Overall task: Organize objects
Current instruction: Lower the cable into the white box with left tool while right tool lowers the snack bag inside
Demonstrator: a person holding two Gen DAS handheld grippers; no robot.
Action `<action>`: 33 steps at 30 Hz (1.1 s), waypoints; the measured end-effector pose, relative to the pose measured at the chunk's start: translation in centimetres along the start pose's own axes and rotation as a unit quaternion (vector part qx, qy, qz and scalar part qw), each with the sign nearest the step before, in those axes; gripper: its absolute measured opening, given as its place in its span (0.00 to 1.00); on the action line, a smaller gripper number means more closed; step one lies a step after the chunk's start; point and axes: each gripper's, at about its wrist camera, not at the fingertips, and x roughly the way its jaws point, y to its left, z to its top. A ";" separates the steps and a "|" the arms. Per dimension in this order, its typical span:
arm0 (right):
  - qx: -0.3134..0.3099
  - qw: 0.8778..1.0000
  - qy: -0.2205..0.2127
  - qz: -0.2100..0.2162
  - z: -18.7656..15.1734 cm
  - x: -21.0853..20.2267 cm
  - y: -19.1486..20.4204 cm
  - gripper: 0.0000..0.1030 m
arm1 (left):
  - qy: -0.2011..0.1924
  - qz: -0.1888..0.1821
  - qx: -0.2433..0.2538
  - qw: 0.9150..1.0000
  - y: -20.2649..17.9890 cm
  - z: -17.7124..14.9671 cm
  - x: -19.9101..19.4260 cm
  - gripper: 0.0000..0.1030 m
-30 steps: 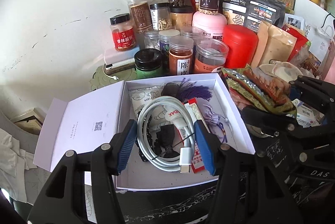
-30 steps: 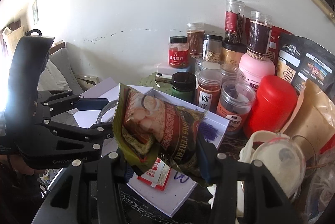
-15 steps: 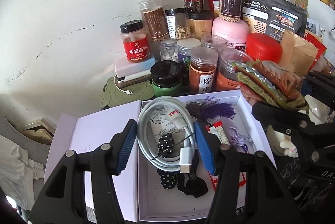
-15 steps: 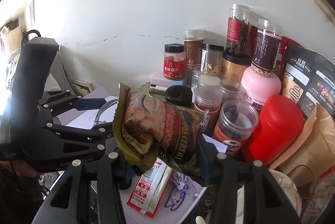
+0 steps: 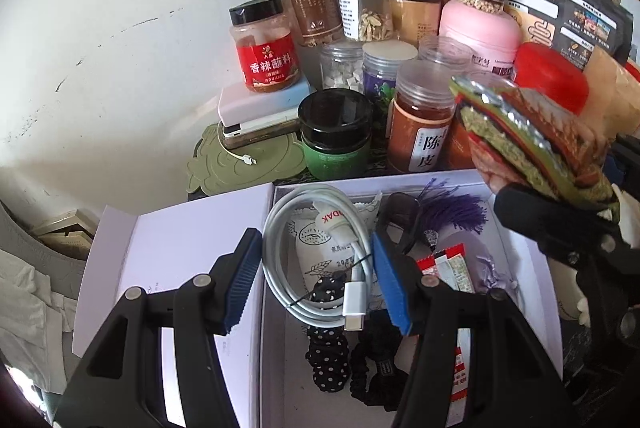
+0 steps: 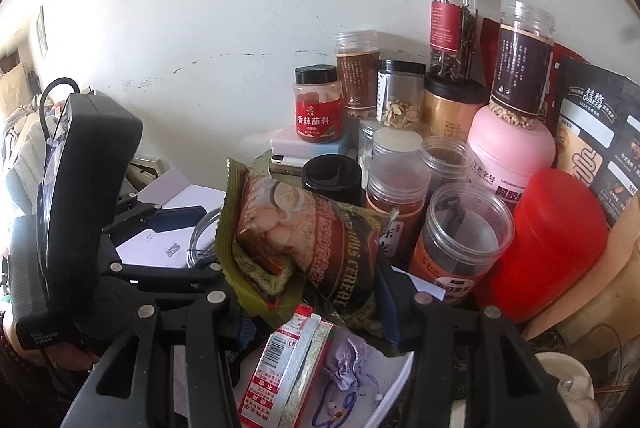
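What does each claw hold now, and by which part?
The left claw holds the coiled white cable across its loops, above the open box. The right claw grips the cereal packet by its lower part.

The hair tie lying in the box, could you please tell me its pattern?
The hair tie is black with white polka dots, clearest in the left wrist view.

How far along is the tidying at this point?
Partly done: the open white box already holds a purple tassel, sachets and hair ties. In hand: the left gripper carries a coiled white cable above the box, and the right gripper grips a cereal packet. Neither is set down yet.
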 end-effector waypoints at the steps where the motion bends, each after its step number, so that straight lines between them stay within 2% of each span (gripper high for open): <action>1: 0.001 1.000 0.001 -0.001 0.0 0.2 0.0 0.48 | 0.004 -0.003 0.000 1.000 0.0 -0.1 0.4 0.53; 8: 0.004 1.000 0.014 -0.014 -0.4 1.4 0.0 0.48 | 0.010 0.005 0.006 1.000 -0.3 -0.2 1.5 0.53; 11: -0.004 1.000 0.019 -0.009 -0.6 2.0 0.5 0.48 | 0.020 -0.008 -0.001 1.000 -0.2 -0.3 2.3 0.53; 19: -0.007 0.999 0.036 -0.028 -1.1 3.9 0.5 0.48 | 0.045 -0.018 -0.006 0.999 0.0 -1.2 4.5 0.53; 22: 0.002 0.999 0.045 -0.023 -1.2 4.5 -0.1 0.48 | 0.048 -0.018 -0.003 0.999 -0.1 -1.3 4.9 0.53; 26: 0.004 0.998 0.055 -0.028 -1.5 5.1 -0.4 0.48 | 0.053 -0.029 -0.001 0.998 -0.2 -1.4 5.2 0.53; 30: 0.004 0.997 0.071 -0.033 -1.9 5.6 -0.2 0.48 | 0.072 -0.059 0.003 0.996 -0.6 -1.9 6.4 0.53; 33: 0.011 0.996 0.083 -0.025 -2.0 5.9 -0.5 0.48 | 0.074 -0.062 0.003 0.995 -0.8 -2.0 6.8 0.53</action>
